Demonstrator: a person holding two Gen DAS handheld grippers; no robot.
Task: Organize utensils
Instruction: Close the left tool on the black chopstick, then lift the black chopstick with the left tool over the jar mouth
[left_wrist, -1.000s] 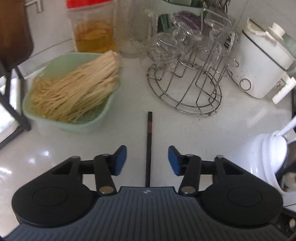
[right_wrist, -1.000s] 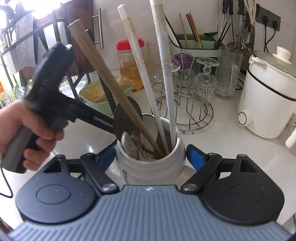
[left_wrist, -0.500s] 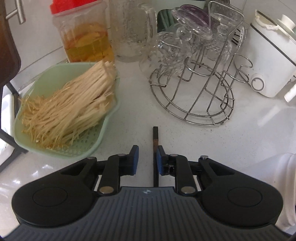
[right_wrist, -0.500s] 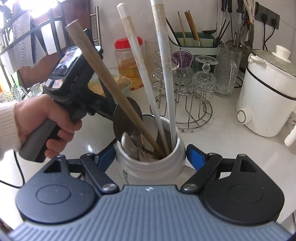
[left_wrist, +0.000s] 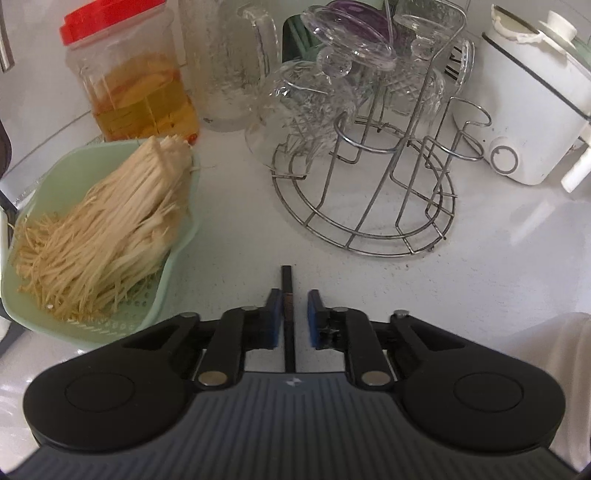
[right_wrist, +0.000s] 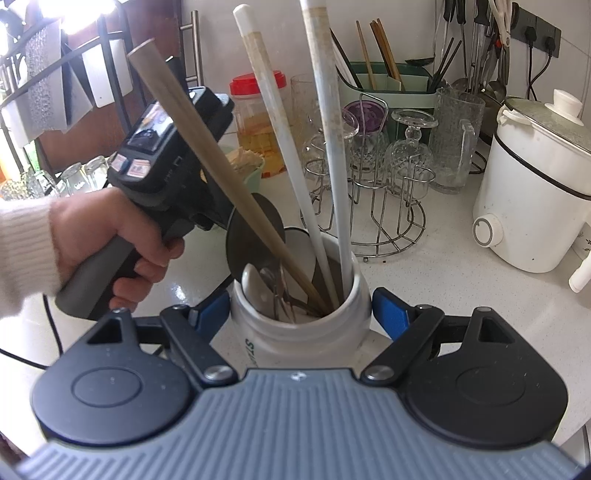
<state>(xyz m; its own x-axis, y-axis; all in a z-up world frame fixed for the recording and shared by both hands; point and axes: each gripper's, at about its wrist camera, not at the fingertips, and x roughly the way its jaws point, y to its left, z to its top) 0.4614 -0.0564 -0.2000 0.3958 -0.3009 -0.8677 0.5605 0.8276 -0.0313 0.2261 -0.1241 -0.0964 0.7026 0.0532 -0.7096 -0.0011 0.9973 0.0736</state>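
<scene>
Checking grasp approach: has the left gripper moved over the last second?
Yes. The left gripper has advanced toward the wire glass rack, which looms larger, and its jaws have narrowed around the dark chopstick, a gap remaining on the right.

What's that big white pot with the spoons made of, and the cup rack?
The white pot looks like glazed ceramic: glossy, thick rounded rim. The cup rack looks like bare steel wire: thin, shiny grey rods, slightly dulled in spots.

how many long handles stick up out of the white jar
3: a tan wooden handle leaning left, a white handle in the middle, and a taller white handle to its right, all standing in the white ceramic jar. Shorter utensils may be hidden inside.
</scene>
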